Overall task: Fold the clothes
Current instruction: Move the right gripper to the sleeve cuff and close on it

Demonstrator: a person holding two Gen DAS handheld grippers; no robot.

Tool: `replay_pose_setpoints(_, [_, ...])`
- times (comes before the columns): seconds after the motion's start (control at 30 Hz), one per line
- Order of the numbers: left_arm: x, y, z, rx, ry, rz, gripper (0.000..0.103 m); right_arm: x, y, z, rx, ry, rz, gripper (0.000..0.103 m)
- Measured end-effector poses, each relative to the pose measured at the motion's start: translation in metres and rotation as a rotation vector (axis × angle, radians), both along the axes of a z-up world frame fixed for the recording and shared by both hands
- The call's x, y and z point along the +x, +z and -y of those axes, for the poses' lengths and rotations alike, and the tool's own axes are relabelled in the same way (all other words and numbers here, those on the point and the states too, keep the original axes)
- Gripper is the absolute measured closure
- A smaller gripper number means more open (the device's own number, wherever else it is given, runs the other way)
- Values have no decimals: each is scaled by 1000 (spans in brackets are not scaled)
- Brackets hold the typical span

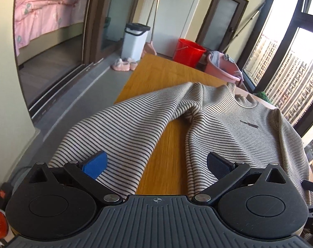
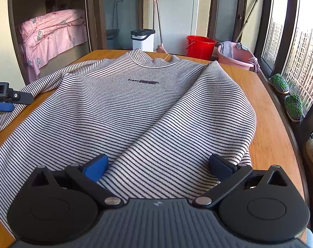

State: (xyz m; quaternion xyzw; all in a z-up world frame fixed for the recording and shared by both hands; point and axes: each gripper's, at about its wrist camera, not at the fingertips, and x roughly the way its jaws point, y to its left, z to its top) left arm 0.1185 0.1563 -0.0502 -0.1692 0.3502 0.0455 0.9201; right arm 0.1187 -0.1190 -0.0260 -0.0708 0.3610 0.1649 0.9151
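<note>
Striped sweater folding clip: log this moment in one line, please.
stage: pre-fold | striped sweater: spread face-up on wooden table | left claw: open, over sleeve | right claw: open, at hem

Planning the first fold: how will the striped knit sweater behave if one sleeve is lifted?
The striped knit sweater will probably hang limp, since it already lies in soft wrinkles and ridges. Its sleeve drapes over the wooden table edge, so it may slide off when tugged. The knit looks thick, so likely fairly heavy.

Sweater (image 2: pixel 135 107) covers table (image 2: pixel 270 124) — right edge strip bare.
</note>
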Motion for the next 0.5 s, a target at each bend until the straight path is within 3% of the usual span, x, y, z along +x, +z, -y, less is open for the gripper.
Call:
replay_pose_setpoints(0.37, [-6, 1, 32, -203, -223, 10, 0, -1, -1, 0, 0, -1, 2, 0])
replay_pose_setpoints(0.5, [-12, 8, 37, -173, -254, 31, 0, -1, 0, 1, 6, -1, 4, 0])
